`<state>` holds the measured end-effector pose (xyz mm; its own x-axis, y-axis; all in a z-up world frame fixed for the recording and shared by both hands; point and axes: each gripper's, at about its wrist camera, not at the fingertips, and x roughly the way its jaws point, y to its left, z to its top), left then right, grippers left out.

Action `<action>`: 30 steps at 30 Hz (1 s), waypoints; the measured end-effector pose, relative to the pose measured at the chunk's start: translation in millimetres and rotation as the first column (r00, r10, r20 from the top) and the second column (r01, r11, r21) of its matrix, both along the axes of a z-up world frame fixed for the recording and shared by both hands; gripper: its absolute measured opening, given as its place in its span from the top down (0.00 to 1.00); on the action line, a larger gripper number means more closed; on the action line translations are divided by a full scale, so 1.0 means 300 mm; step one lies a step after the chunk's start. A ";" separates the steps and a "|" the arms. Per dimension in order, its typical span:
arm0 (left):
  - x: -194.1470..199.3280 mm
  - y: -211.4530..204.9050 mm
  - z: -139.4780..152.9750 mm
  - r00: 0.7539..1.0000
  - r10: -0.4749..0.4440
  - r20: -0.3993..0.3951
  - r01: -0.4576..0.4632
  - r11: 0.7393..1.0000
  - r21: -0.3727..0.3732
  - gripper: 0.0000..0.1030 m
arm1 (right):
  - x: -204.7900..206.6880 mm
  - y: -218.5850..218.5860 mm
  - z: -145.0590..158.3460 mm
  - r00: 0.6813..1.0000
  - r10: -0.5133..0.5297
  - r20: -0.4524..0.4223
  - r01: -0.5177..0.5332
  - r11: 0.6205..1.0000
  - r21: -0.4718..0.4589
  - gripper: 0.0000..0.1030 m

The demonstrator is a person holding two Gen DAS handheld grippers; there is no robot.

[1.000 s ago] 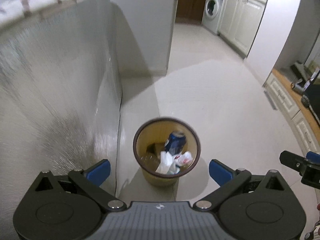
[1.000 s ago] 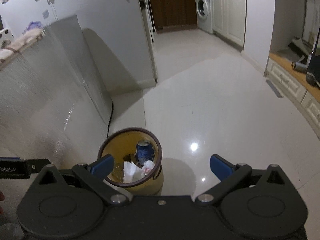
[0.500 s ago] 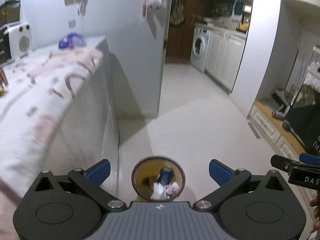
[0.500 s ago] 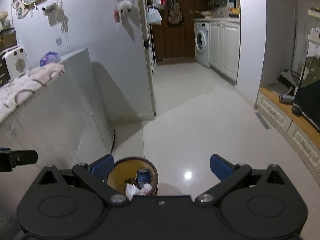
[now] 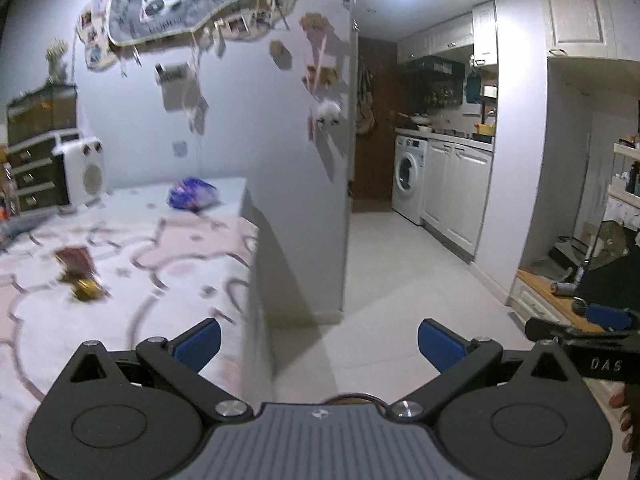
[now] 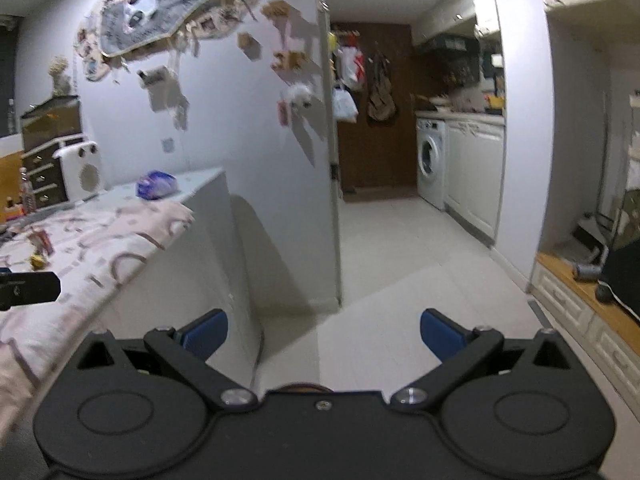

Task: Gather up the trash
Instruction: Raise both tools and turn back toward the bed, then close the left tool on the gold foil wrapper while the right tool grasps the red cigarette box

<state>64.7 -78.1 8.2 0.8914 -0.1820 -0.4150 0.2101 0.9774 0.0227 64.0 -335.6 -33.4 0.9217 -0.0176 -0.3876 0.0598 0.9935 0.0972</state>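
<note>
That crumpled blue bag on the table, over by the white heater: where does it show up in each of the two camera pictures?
Left wrist view: the blue bag lies left of centre, at the table's far end, right of the white heater.
Right wrist view: the blue bag lies further left, again at the table's far end.
Shared landmark: the washing machine in the kitchen.

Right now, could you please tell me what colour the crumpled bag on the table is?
Purple-blue bag, clearest in the left wrist view.
</note>
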 end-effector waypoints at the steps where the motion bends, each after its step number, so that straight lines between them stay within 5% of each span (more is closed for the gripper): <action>1: 0.001 0.021 0.015 1.000 0.009 0.011 -0.009 1.000 0.012 0.00 | 0.002 0.023 0.015 1.000 0.010 0.012 -0.010 1.000 0.008 0.00; 11: 0.057 0.302 0.103 0.992 0.098 0.081 -0.103 0.993 0.053 0.00 | 0.072 0.286 0.138 0.982 0.166 0.087 -0.172 0.983 0.066 0.00; 20: 0.243 0.576 0.115 0.981 0.179 0.074 -0.184 0.981 0.062 0.00 | 0.194 0.509 0.184 0.956 0.275 0.102 -0.289 0.944 0.159 0.00; 30: 0.570 0.790 0.042 0.975 0.219 -0.024 -0.221 0.972 -0.079 0.00 | 0.444 0.707 0.165 0.949 0.313 0.044 -0.317 0.938 0.144 0.00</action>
<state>235.8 158.9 20.8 0.9071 -0.0158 -0.4207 -0.0104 0.9981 -0.0599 197.2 -123.6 16.0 0.8784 0.3306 -0.3450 -0.2574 0.9357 0.2414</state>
